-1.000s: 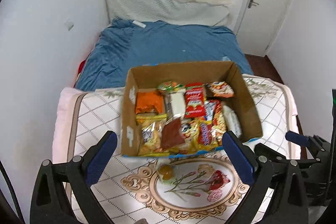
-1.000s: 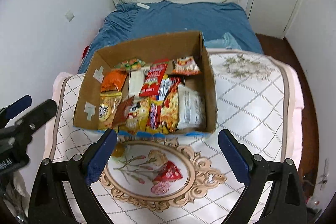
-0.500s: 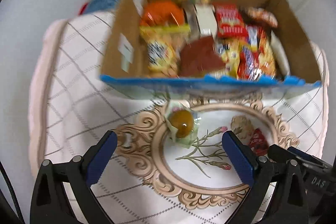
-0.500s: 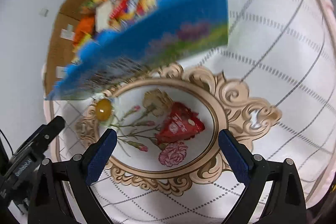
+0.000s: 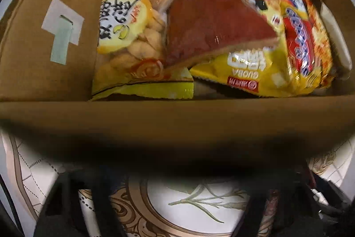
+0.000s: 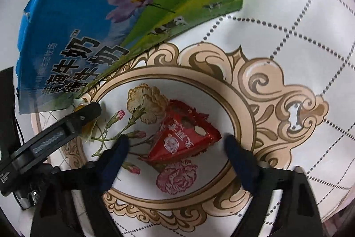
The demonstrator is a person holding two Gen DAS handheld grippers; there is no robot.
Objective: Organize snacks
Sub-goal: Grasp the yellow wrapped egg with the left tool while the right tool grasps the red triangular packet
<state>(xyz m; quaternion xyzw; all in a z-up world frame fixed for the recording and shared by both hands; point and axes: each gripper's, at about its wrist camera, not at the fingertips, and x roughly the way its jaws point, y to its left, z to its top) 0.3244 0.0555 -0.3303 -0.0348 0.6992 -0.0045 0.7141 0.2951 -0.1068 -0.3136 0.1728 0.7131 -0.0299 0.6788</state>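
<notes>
A red triangular snack packet (image 6: 184,137) lies on the flowered tablecloth (image 6: 288,14). My right gripper (image 6: 176,146) points down over it. Its jaws are closing with the packet between them, and the pads are still clear of it. A small yellow candy (image 6: 87,129) in a clear wrapper lies by the box's corner, and one finger of my left gripper (image 6: 84,114) is over it. In the left wrist view my left gripper (image 5: 184,188) is dark and blurred. Its jaws are closing, and the candy is hidden there. The cardboard box (image 5: 155,117) holds several snack bags.
The box's blue printed outer wall (image 6: 111,14) stands just beyond both grippers. Inside the box are a yellow cracker bag (image 5: 131,37), a brown-red packet (image 5: 210,23) and a red-and-yellow bag (image 5: 297,41). The cloth's quilted white area spreads to the right.
Both grippers have dropped close to the cloth and their jaws have narrowed. The right one now straddles the red packet. The box's near wall now fills the left view and hides the candy.
</notes>
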